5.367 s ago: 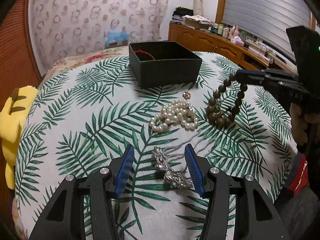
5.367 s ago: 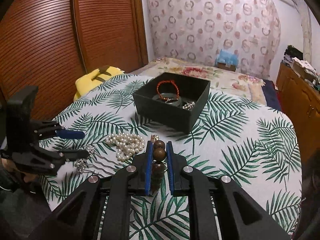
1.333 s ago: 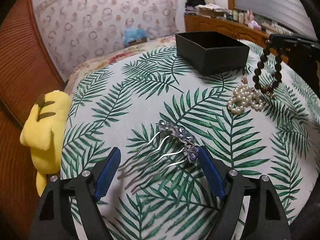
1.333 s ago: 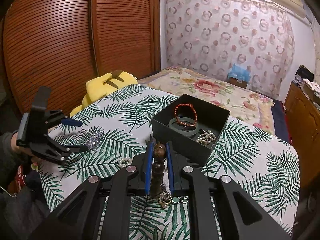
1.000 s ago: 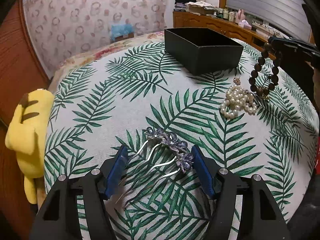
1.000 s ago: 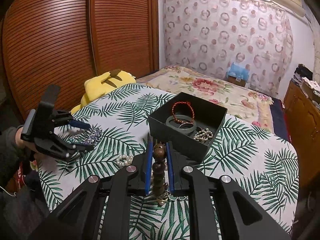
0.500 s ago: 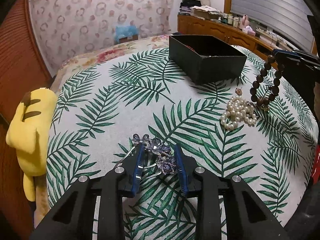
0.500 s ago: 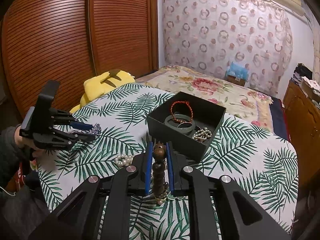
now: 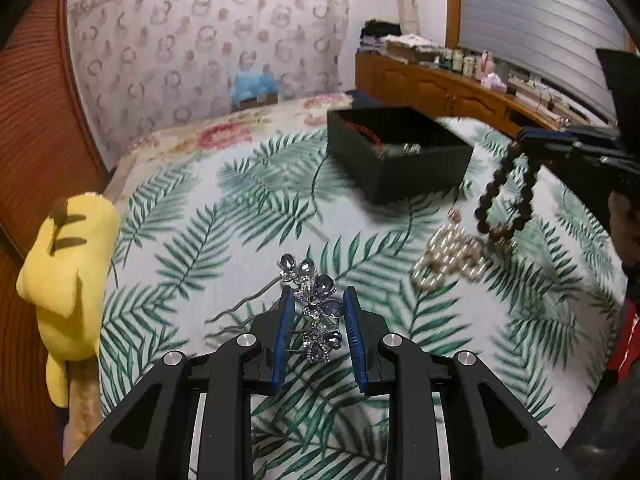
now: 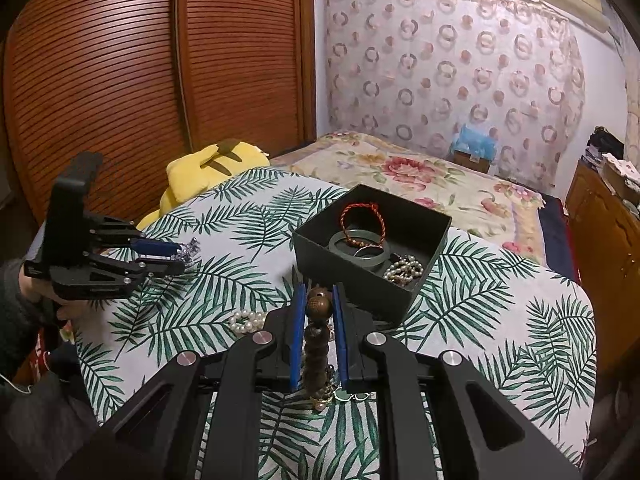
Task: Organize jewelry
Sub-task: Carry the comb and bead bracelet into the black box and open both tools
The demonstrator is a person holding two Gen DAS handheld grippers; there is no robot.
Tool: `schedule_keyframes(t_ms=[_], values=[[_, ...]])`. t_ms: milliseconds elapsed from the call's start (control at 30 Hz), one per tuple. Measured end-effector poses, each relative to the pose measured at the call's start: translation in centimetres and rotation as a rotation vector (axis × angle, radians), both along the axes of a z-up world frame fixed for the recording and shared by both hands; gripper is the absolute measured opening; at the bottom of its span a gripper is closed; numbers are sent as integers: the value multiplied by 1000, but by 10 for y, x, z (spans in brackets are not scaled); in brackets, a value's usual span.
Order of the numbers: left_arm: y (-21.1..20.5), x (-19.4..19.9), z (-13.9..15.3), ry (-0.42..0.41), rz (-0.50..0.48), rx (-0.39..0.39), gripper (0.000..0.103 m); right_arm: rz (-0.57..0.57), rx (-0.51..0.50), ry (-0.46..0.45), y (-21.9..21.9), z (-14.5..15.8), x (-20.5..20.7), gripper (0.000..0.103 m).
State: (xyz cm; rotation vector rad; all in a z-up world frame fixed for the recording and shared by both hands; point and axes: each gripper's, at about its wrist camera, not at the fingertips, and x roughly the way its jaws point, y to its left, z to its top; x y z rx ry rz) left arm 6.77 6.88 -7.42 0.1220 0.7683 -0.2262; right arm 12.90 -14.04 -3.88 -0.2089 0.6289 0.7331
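Note:
A silver hair comb with blue-grey stones point(image 9: 318, 308) sits between the blue pads of my left gripper point(image 9: 317, 291), whose jaws are closing on it. It is raised a little off the palm-leaf cloth, with its tines trailing left. The right wrist view shows that gripper point(image 10: 176, 258) at the left with the comb point(image 10: 188, 249) at its tip. My right gripper point(image 10: 317, 286) is shut on a brown bead bracelet point(image 10: 318, 304), which hangs below it point(image 9: 504, 200). A pearl strand point(image 9: 448, 256) lies on the cloth. The black box point(image 10: 352, 276) holds a red cord bracelet point(image 10: 362, 218), a green bangle point(image 10: 358, 250) and pearls point(image 10: 404, 270).
A yellow plush toy point(image 9: 68, 272) leans at the table's left edge. A floral bed point(image 10: 400, 176) lies behind the table, a slatted wooden wardrobe point(image 10: 120, 80) stands to the left and a cluttered wooden dresser point(image 9: 432, 84) to the right. A small earring point(image 9: 454, 213) lies near the pearls.
The left jaws, wide around the comb a second ago, have closed onto it and raised it off the cloth. The right gripper keeps still with the bead bracelet.

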Motion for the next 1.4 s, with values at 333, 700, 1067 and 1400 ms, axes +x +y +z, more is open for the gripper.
schedule_keyframes(t_ms=[333, 700, 1067, 1400], values=[[-32, 36, 41, -99, -48, -77, 23, -17, 34, -65, -6, 38, 29, 15], [-65, 95, 71, -127, -102, -117, 23, -18, 66, -35, -9, 41, 92, 15], [-82, 146, 59, -80, -111, -132, 23, -14, 110, 31, -15, 21, 128, 16], [-109, 163, 43, -61, -170, -114, 29, -62, 83, 73, -35, -6, 116, 16]])
